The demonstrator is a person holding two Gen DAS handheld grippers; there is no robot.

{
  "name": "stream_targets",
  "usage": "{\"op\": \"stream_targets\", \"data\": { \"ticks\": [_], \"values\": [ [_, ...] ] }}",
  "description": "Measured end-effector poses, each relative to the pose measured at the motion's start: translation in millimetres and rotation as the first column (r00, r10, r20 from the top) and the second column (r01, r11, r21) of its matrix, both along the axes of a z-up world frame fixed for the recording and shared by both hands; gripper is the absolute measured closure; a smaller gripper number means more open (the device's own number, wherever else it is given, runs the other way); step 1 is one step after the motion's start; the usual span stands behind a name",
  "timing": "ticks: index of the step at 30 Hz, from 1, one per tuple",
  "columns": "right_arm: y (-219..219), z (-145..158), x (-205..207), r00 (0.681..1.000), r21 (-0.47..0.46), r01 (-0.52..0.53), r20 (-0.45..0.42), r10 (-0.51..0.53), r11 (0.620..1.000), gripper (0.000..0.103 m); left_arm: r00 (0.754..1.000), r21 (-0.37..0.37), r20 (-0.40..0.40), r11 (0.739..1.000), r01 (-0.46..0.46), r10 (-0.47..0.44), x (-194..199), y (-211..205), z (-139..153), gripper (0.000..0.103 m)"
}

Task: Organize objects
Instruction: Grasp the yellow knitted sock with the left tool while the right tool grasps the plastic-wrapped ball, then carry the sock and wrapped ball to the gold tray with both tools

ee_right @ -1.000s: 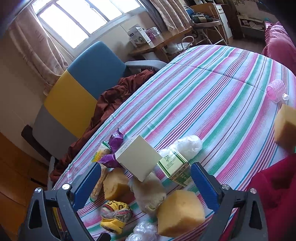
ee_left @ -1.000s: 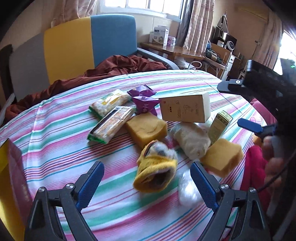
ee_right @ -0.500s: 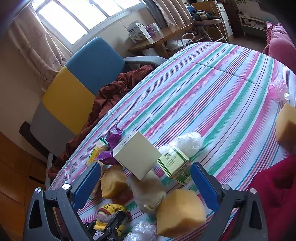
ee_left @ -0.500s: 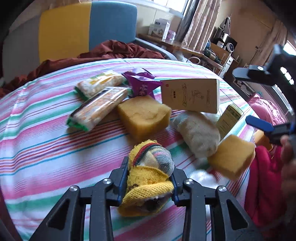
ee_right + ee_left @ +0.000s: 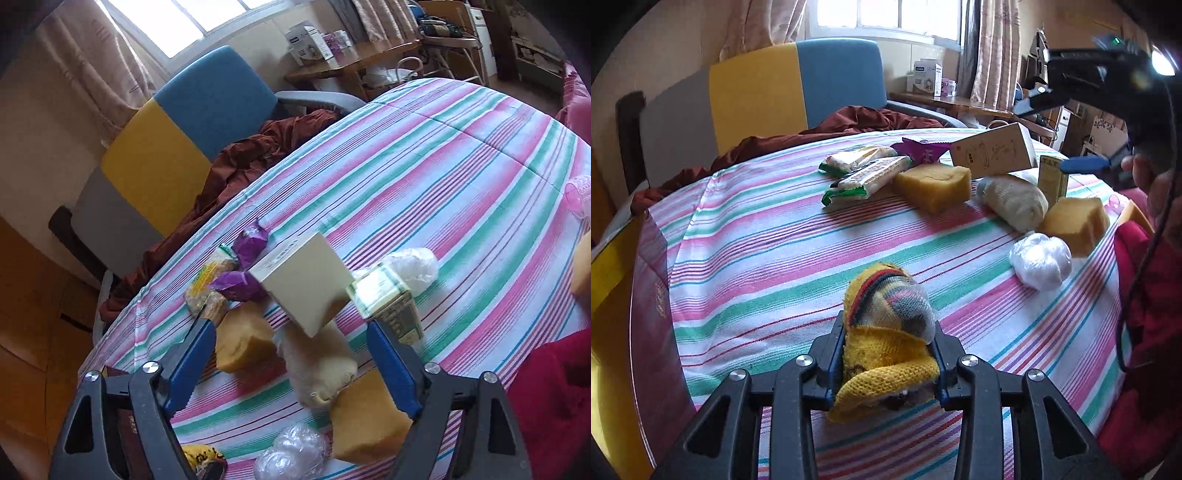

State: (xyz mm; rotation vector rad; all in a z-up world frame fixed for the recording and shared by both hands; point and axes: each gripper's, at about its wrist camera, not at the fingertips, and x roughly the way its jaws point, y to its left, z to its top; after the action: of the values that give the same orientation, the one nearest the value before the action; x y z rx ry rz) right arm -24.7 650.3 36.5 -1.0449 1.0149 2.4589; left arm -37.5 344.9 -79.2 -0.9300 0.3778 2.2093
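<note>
My left gripper (image 5: 889, 354) is shut on a yellow knitted sock bundle (image 5: 886, 332) and holds it above the striped tablecloth (image 5: 768, 258), away from the pile. The pile holds two yellow sponges (image 5: 934, 184) (image 5: 1075, 221), a cream roll (image 5: 1012, 201), a beige box (image 5: 993, 151), a green box (image 5: 1051, 181), a white plastic bundle (image 5: 1039, 260), snack packs (image 5: 868, 177) and a purple wrapper (image 5: 923, 151). My right gripper (image 5: 291, 354) is open, hovering above the cream roll (image 5: 321, 365) and beige box (image 5: 306, 280). The sock (image 5: 201, 456) shows at its bottom edge.
A yellow, blue and grey armchair (image 5: 798, 85) with dark red cloth (image 5: 849, 122) stands behind the table. A dark red and yellow box (image 5: 639, 332) sits at the left edge. A pink roller (image 5: 580, 192) lies far right. A red-clothed person (image 5: 1145, 332) is at the right.
My left gripper closed on the yellow sock, then lifted it and pulled it back from the pile. My right gripper stayed open and moved slightly closer to the pile.
</note>
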Motion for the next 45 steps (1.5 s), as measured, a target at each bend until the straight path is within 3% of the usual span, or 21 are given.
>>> {"op": "stream_targets", "data": {
  "ticks": [4, 12, 15, 16, 17, 19, 23, 28, 31, 33, 36, 41, 45],
  "values": [
    [-27.6, -6.3, -8.5, 0.987, -0.031, -0.147, 0.061, 0.149, 0.989, 0.028, 1.000, 0.016, 0.000, 1.000, 0.012, -0.012, -2.4, -2.0, -0.1, 0.065],
    [-84.1, -28.9, -6.0, 0.911, 0.076, -0.255, 0.353, 0.213, 0.964, 0.034, 1.000, 0.043, 0.001, 0.999, 0.018, -0.018, 1.8, -11.5, 0.2, 0.065],
    [-88.2, -47.6, -14.0, 0.874, 0.081, -0.266, 0.439, 0.206, 0.960, 0.045, 1.000, 0.035, 0.007, 0.999, 0.016, -0.016, 4.2, -15.6, 2.7, 0.067],
    [-90.7, -56.0, -18.1, 0.851, 0.085, -0.283, 0.481, 0.209, 0.955, 0.056, 1.000, 0.037, 0.020, 0.999, 0.011, -0.012, 4.2, -18.1, 4.6, 0.068],
    [-93.3, -62.7, -21.4, 0.833, 0.097, -0.296, 0.513, 0.207, 0.950, 0.060, 0.999, 0.040, 0.035, 0.999, 0.006, -0.007, 4.6, -21.3, 7.3, 0.069],
    [-100.0, -63.7, -23.7, 0.837, 0.159, -0.316, 0.512, 0.195, 0.935, 0.064, 0.999, 0.066, 0.035, 0.998, 0.007, -0.009, 10.4, -31.1, 18.5, 0.070],
    [-99.5, -67.5, -22.3, 0.845, 0.165, -0.316, 0.497, 0.199, 0.934, 0.064, 1.000, 0.111, -0.011, 0.994, 0.018, -0.016, 22.9, -50.9, 48.7, 0.070],
    [-107.7, -71.5, -21.2, 0.844, 0.210, -0.349, 0.494, 0.209, 0.913, 0.065, 0.994, 0.161, 0.007, 0.981, -0.104, 0.105, 2.6, -99.0, 87.7, 0.069],
    [-109.8, -73.9, -20.4, 0.843, 0.216, -0.362, 0.491, 0.219, 0.907, 0.065, 0.969, 0.126, 0.038, 0.960, -0.249, 0.246, -30.0, -141.1, 100.1, 0.068],
    [-110.6, -75.2, -20.2, 0.842, 0.222, -0.371, 0.489, 0.226, 0.902, 0.065, 0.936, 0.084, 0.069, 0.933, -0.350, 0.345, -53.1, -171.7, 98.2, 0.068],
    [-110.6, -77.6, -19.3, 0.845, 0.218, -0.375, 0.481, 0.235, 0.901, 0.065, 0.875, -0.009, 0.050, 0.876, -0.482, 0.481, -72.5, -218.0, 90.0, 0.068],
    [-110.2, -80.7, -19.7, 0.846, 0.217, -0.384, 0.471, 0.249, 0.897, 0.065, 0.814, -0.110, 0.024, 0.810, -0.575, 0.581, -63.1, -262.4, 76.3, 0.062],
    [-109.3, -83.6, -18.8, 0.847, 0.217, -0.389, 0.467, 0.255, 0.895, 0.065, 0.788, -0.163, -0.002, 0.777, -0.607, 0.615, -51.2, -286.8, 66.1, 0.059]
  ]
}}
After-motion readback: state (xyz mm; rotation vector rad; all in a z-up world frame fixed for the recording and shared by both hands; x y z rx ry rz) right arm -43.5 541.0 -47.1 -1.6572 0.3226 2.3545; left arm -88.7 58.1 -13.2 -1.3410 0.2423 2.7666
